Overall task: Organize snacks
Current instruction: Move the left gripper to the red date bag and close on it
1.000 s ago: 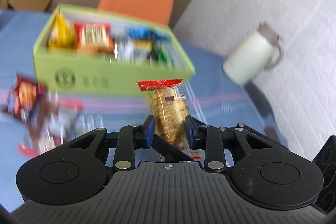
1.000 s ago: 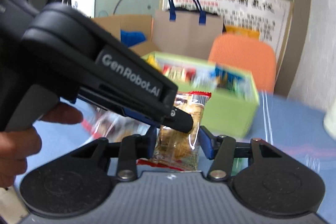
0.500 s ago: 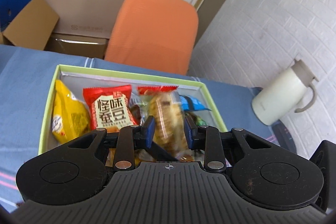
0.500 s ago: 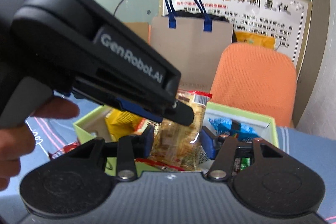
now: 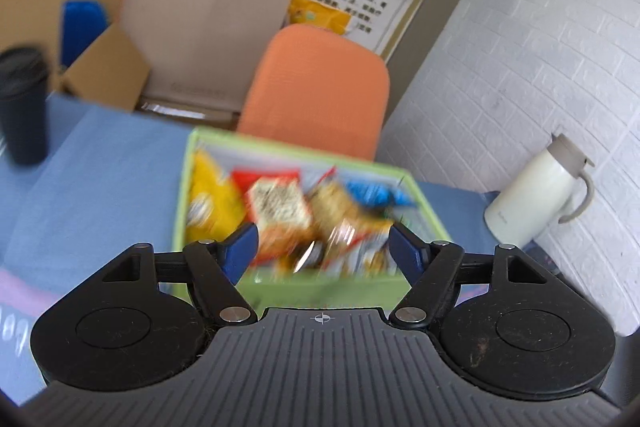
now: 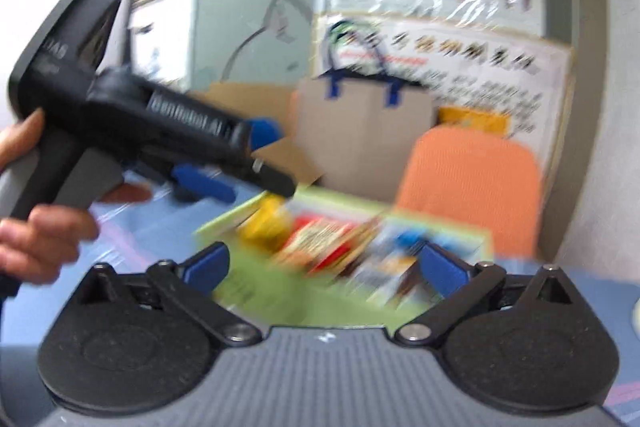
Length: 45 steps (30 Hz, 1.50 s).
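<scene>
- Both my jaws opening, nothing between them: left gripper [image 5: 322, 247], right gripper [image 6: 323, 267].
- Crinkly plastic snack packets [image 5: 280, 205] lie in the light-green cardboard box [image 5: 320, 283] by the blue table's far edge.
- Probably light, soft, slippery, crushable — pinch at the sealed edge.

Orange chair [image 5: 316, 87], white jug [image 5: 536, 195]

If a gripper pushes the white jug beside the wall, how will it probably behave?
The white jug stands upright and is tall for its base, so a push near its lid would probably tip it. A push low on the body should slide it over the blue tablecloth. Its smooth, rounded body looks slippery. Its weight cannot be judged.
</scene>
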{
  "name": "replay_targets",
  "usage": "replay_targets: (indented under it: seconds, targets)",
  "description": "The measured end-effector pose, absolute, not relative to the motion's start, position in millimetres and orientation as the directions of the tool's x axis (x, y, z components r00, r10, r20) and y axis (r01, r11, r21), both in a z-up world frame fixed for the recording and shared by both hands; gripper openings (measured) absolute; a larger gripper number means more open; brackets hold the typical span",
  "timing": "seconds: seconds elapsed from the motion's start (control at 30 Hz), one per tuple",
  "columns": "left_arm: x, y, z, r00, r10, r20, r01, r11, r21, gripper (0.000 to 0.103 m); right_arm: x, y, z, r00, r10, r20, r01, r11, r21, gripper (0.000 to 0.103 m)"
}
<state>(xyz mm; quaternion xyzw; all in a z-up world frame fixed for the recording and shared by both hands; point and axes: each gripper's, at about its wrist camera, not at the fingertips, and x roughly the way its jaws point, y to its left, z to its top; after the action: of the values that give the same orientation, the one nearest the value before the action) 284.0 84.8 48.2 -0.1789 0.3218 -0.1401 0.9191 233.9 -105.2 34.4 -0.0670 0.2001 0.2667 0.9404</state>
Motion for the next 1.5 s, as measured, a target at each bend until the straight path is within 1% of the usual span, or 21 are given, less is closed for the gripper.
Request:
replay_targets:
  seconds: [0.07, 0.17, 0.23, 0.3, 0.33, 0.37, 0.4, 0.47, 0.6, 0.77, 0.83, 0.9, 0.97, 1.2, 1.27, 1.33, 1.43, 1.5]
  targets:
    - [264.3, 97.6, 30.8, 0.738, -0.367, -0.566, 0.105, 0.892, -0.440, 0.058, 229.0, -88.7, 12.2, 0.712, 0.511, -0.482, -0.582, 0.813, 0.004, 0.101]
    - [238.4, 114.6, 8.4, 0.716, -0.350, -0.603, 0.048, 0.888, -0.458, 0.058, 229.5, -62.7, -15.4, 0.657, 0.505, -0.560, -0.611, 0.792, -0.003, 0.101]
    - [233.1, 125.6, -7.2, 0.690, -0.345, -0.637, 0.002, 0.880, -0.475, 0.058, 231.3, -48.9, -22.5, 0.642, 0.503, -0.579, -0.616, 0.788, 0.001, 0.101]
    - [234.2, 135.2, -18.2, 0.666, -0.352, -0.658, -0.033, 0.867, -0.497, 0.055, 236.6, -36.9, -27.1, 0.639, 0.482, -0.600, -0.619, 0.785, -0.028, 0.101]
    - [236.1, 138.7, -22.1, 0.655, -0.366, -0.661, -0.033, 0.860, -0.509, 0.054, 231.9, -33.0, -29.3, 0.643, 0.467, -0.607, -0.611, 0.791, -0.038, 0.101]
    - [238.9, 141.1, -25.7, 0.642, -0.388, -0.662, -0.025, 0.852, -0.523, 0.050, 233.7, -29.3, -30.9, 0.644, 0.451, -0.618, -0.601, 0.798, -0.044, 0.101]
    - [241.3, 142.9, -28.8, 0.632, -0.397, -0.666, -0.030, 0.846, -0.533, 0.048, 236.0, -26.7, -32.9, 0.643, 0.435, -0.630, -0.591, 0.805, -0.047, 0.101]
    - [245.1, 144.3, -32.4, 0.625, -0.401, -0.669, -0.032, 0.844, -0.535, 0.048, 236.5, -26.6, -34.1, 0.642, 0.412, -0.646, -0.576, 0.815, -0.054, 0.101]
    - [246.5, 146.7, -38.9, 0.612, -0.415, -0.673, -0.031, 0.837, -0.546, 0.048, 238.3, -49.4, -40.0, 0.637, 0.399, -0.660, -0.543, 0.840, -0.016, 0.101]
    - [247.6, 153.4, -47.4, 0.607, -0.427, -0.670, -0.043, 0.825, -0.564, 0.048, 246.7, -82.0, -38.8, 0.677, 0.318, -0.663, -0.435, 0.900, -0.013, 0.101]
    - [247.1, 153.3, -48.8, 0.603, -0.431, -0.671, -0.043, 0.823, -0.567, 0.048, 243.8, -89.2, -33.7, 0.684, 0.343, -0.644, -0.434, 0.901, 0.019, 0.101]
    - [246.1, 153.0, -49.3, 0.603, -0.432, -0.671, -0.044, 0.822, -0.568, 0.049, 242.3, -88.2, -27.6, 0.699, 0.357, -0.619, -0.438, 0.898, 0.023, 0.101]
    - [245.5, 152.9, -49.7, 0.603, -0.432, -0.671, -0.048, 0.819, -0.571, 0.050, 248.8, -82.4, -26.1, 0.726, 0.326, -0.606, -0.417, 0.909, -0.011, 0.101]
    - [238.4, 154.1, -44.7, 0.610, -0.431, -0.665, -0.044, 0.820, -0.571, 0.052, 277.0, -74.2, -40.0, 0.704, 0.315, -0.636, -0.399, 0.917, 0.011, 0.101]
    - [236.4, 152.1, -41.9, 0.613, -0.437, -0.658, -0.027, 0.821, -0.571, 0.052, 279.9, -84.5, -40.3, 0.724, 0.255, -0.642, -0.339, 0.941, -0.008, 0.101]
    - [235.4, 149.6, -39.9, 0.615, -0.447, -0.649, -0.012, 0.818, -0.575, 0.054, 280.2, -100.9, -39.1, 0.722, 0.247, -0.646, -0.295, 0.955, 0.035, 0.101]
    - [236.8, 144.2, -38.3, 0.611, -0.457, -0.646, 0.005, 0.819, -0.574, 0.054, 274.7, -114.3, -40.0, 0.737, 0.198, -0.646, -0.265, 0.964, -0.007, 0.101]
    - [238.1, 141.4, -38.2, 0.606, -0.467, -0.644, 0.011, 0.814, -0.580, 0.054, 271.0, -119.8, -38.4, 0.743, 0.177, -0.646, -0.231, 0.973, 0.001, 0.101]
